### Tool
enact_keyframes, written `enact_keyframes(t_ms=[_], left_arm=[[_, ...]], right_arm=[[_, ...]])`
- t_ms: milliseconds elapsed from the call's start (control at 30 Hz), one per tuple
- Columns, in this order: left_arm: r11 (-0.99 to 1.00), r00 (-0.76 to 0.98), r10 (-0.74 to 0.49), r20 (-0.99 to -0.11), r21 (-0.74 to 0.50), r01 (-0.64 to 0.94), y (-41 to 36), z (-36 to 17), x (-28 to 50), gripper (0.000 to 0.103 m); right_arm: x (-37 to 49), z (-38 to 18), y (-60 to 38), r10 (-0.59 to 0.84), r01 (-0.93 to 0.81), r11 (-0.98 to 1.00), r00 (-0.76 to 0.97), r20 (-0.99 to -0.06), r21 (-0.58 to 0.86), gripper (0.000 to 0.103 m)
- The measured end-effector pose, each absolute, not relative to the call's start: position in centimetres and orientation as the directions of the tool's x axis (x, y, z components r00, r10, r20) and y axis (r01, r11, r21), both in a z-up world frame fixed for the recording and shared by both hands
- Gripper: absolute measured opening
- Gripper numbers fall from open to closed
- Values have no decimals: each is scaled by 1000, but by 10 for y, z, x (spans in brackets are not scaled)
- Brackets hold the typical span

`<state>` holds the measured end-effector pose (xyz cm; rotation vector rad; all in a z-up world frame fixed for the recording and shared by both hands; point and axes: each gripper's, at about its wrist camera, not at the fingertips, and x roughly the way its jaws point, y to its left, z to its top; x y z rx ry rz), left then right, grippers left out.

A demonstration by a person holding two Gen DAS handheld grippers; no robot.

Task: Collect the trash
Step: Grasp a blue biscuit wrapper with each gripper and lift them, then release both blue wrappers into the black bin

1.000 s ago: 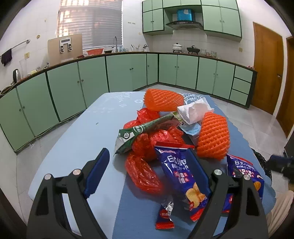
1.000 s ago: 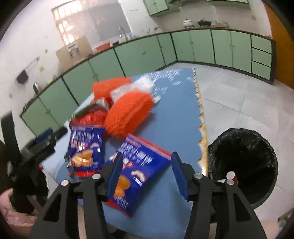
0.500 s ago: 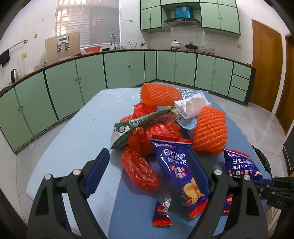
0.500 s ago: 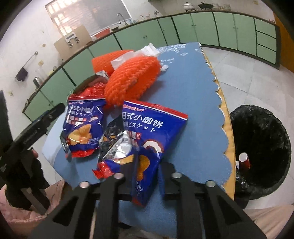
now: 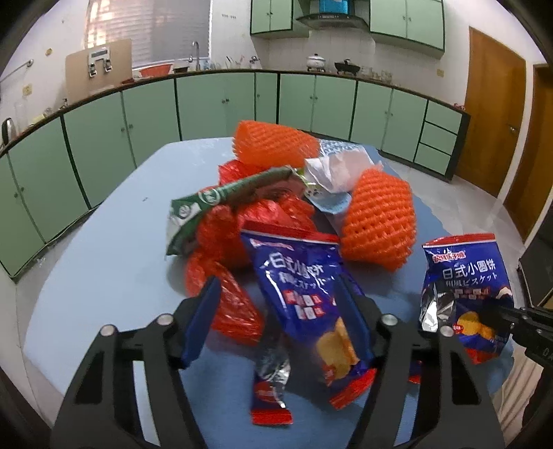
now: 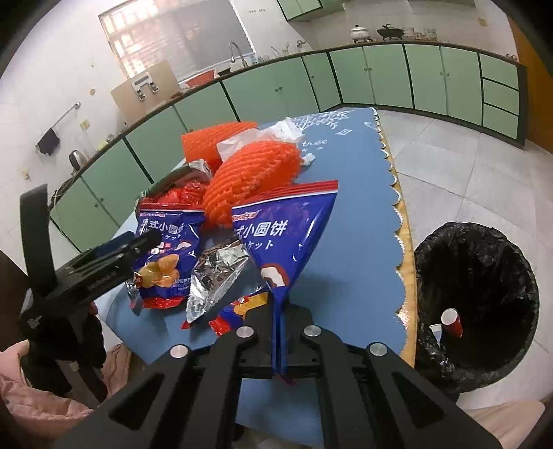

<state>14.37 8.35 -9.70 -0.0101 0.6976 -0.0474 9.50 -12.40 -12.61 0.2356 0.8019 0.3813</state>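
Soft window [image 5: 148, 31] daylight, slight motion blur, heavy fisheye bending, dark corners.

Left hand-held gripper [image 5: 280, 311], jaws just closing, straddles blue snack bag [image 5: 304, 293].

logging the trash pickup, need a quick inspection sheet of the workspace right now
surface: blue table, scalloped edge on the bin side.
job's things: two blue biscuit bags, one lifted by the right gripper, the other flat on the table; two orange foam nets; red plastic bags; green wrapper; white crumpled paper; small red sachet.
clutter: nothing seen.
grippers: right gripper shut on the bag's corner; left gripper just been closing, fingers straddling the flat bag, not yet pressing.
cables: nothing seen.
surroundings: black-lined bin beside the table, red cup inside; green kitchen cabinets.
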Motion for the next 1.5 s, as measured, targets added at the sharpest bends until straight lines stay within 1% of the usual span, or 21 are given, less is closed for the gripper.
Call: enact_keyframes(t_ms=[67,133,167,233,333,400,533,733,867,967,1200,1367,1500], left_arm=[[998,755,-54,-653,-26,49,81,-101,146,53],[998,742,-65,-668,-33,58,80,-106,149,38],[998,737,-68,-673,-35,59,81,-108,150,35],[997,728,-83,-681,-51,65,82,-111,152,18],[994,732,-105,-673,-68,80,83,-112,152,5],[993,747,-115,-655,-73,90,82,-108,148,1],[990,785,-138,-604,-92,103,84,-93,141,0],[994,846,-111,-522,-60,94,81,-59,126,0],[991,878,-136,-459,-49,128,70,-35,117,0],[980,881,-199,-429,-64,190,52,-21,117,0],[921,844,-385,-374,-91,380,-20,-11,134,0],[870,790,-482,-379,-98,483,-86,-23,161,0],[854,767,-503,-399,-95,511,-140,-43,182,0]], right_arm=[[96,-127,-126,416,-240,907,635,-652,345,2],[97,-127,-127,416,-239,907,638,-648,347,2],[96,-127,-128,418,-239,906,639,-646,349,2],[96,-127,-129,417,-238,906,642,-643,350,2],[97,-126,-130,414,-233,907,646,-641,351,2],[97,-126,-132,414,-230,907,649,-638,354,2],[96,-123,-136,414,-228,906,661,-626,357,2],[91,-109,-146,404,-224,908,698,-592,355,2],[86,-95,-159,382,-209,914,733,-564,347,2],[82,-83,-176,368,-192,915,762,-533,356,2],[72,-61,-234,235,-80,947,835,-497,312,2],[71,-65,-292,113,49,955,852,-512,293,2],[79,-84,-332,37,140,950,837,-546,279,2]])
